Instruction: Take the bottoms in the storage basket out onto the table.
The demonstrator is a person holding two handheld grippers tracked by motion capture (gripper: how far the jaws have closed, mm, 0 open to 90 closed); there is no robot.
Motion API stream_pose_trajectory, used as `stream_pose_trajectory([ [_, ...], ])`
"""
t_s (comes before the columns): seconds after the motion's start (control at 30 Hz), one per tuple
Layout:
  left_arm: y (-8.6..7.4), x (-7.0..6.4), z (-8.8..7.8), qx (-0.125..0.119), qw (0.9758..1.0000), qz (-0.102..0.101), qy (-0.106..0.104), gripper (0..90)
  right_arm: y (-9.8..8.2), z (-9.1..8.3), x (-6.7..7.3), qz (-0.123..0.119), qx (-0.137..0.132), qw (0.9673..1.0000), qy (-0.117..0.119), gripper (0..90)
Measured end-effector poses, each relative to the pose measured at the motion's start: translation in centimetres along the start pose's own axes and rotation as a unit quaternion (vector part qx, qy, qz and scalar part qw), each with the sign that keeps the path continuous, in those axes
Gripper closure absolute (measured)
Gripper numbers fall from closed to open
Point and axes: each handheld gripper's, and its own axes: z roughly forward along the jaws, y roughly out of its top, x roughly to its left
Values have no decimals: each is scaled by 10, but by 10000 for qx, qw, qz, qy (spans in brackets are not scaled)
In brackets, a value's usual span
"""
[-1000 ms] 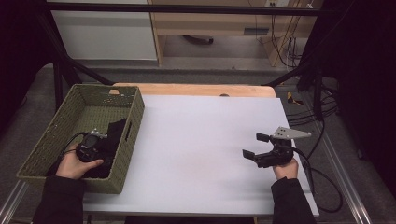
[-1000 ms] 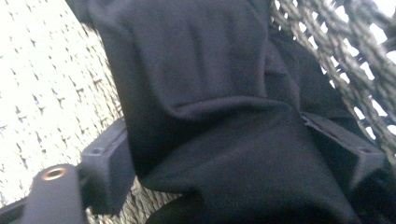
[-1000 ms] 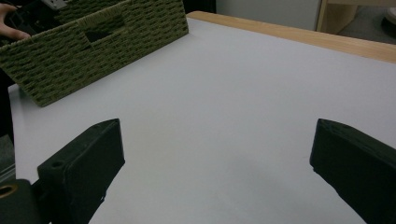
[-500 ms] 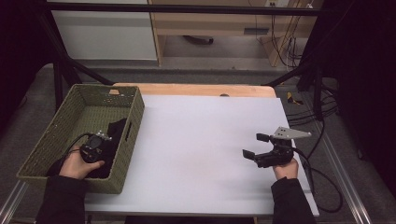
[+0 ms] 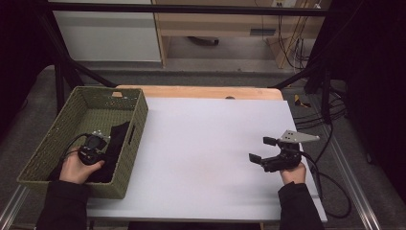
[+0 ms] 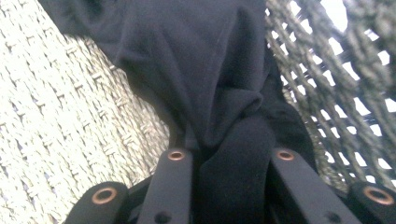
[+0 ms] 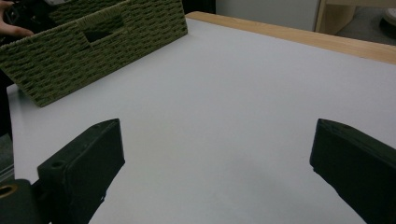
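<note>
Table (image 5: 206, 143) is a big white sheet with bare wood showing along the far edge; I read it as the work surface, with nothing lying on the white part. Basket (image 5: 136, 129), green wicker, sits at the left edge of the table, long side running away from me, handle slot in the wall facing the sheet. Black cloth (image 5: 115, 148) is inside the basket, bunched against that right-hand wall, lying roughly along the basket's length from my near side toward the far end; crumpled, so the axis is loose at best. My left gripper (image 6: 226, 186) is down in the basket, jaws drawn in on a fold of the cloth, fabric pinched between them and humped up just ahead, wicker wall right beside it. My guess: the cloth is meant to come out onto the sheet, hence the pinch near its near end. My right gripper (image 5: 275, 155) hangs over the right side of the sheet, well apart from the basket, jaws spread wide and holding nothing, pointed left across the table; it looks parked to receive or help flatten.
</note>
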Motion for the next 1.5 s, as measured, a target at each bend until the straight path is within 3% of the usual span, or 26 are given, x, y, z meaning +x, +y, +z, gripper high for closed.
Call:
stream_pose_trajectory([
  [0.3,4,2,-10,-377,9992,4,155,787,0,0,0,-5,-4,10000,1,35],
  [0.47,6,1,-19,-679,9974,65,223,792,0,0,0,0,-4,10000,-3,35],
  [0.8,7,1,-40,-1166,9930,-29,160,795,0,0,-1,-2,-6,10000,-7,35],
  [1.2,9,1,-55,-1256,9916,-315,-38,797,0,0,-1,4,-11,10000,-9,35],
  [1.5,9,-2,-67,-1399,9896,-339,-79,797,-1,0,-1,4,-17,10000,-10,35],
])
